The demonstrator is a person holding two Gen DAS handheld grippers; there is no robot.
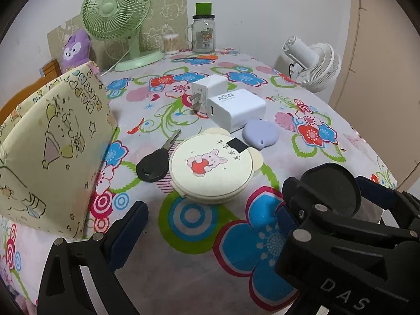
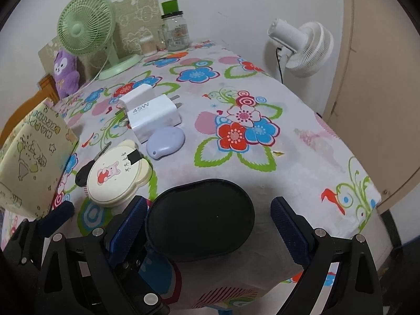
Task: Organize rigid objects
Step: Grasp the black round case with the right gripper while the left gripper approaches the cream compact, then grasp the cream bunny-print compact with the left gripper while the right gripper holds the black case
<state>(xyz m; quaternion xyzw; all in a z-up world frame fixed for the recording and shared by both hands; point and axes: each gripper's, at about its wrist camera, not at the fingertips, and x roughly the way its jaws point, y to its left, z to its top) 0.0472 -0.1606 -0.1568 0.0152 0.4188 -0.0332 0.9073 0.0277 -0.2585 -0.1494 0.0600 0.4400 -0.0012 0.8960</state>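
Observation:
A cream round compact with a bunny picture (image 1: 211, 169) (image 2: 116, 177) lies mid-table beside a black-headed key (image 1: 153, 166). Behind them are two white chargers (image 1: 235, 110) (image 2: 152, 116) and a lilac pebble-shaped case (image 1: 260, 132) (image 2: 165, 139). A black oval case (image 2: 200, 216) (image 1: 332, 186) lies at the near table edge. My right gripper (image 2: 210, 225) is open, its blue fingers on either side of the black case. My left gripper (image 1: 210, 225) is open and empty, just in front of the compact.
A yellow patterned fabric box (image 1: 50, 147) (image 2: 29, 157) stands at the left. At the back are a green fan (image 1: 118, 18), a glass jar with green lid (image 1: 203, 30), cotton swabs (image 1: 171, 43) and a purple plush (image 1: 74, 50). A white fan (image 2: 304, 47) stands off the right edge.

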